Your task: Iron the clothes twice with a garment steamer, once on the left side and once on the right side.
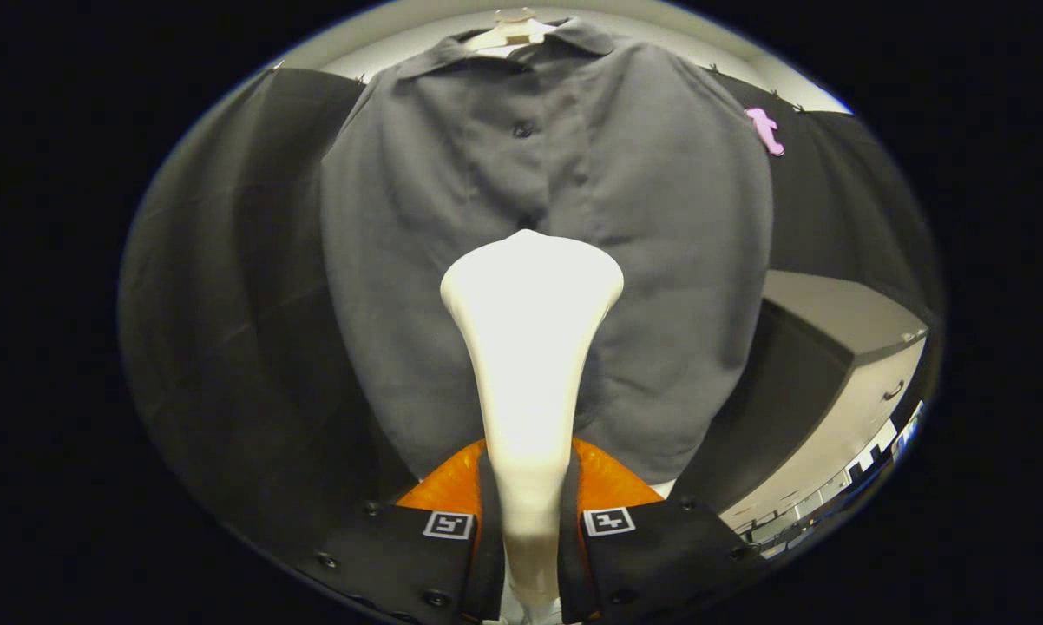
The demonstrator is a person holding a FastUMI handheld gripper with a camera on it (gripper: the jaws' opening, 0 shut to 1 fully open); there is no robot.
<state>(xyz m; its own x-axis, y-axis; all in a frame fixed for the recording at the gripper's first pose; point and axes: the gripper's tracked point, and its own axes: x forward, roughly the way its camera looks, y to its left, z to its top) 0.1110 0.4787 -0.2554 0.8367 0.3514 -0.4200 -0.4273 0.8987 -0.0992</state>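
My gripper is closed narrow, both fingers pressed against the slim handle of the garment steamer, which stands between them and rises ahead, flaring into its broad head. That head points at the grey shirt, roughly at the middle of its front, low on the button placket. Whether the head touches the cloth or hovers just off it I cannot tell. The shirt hangs on a pale hanger against the dark booth wall, collar up, one button visible below the collar. A small pink clip sits beside its shoulder; a pale cabinet stands further off on that side.

I judge no pass is clearly under way: the head sits central, on neither half. The next move calls for shifting onto one side panel, then running a steady stroke along it with the head flat to the fabric.
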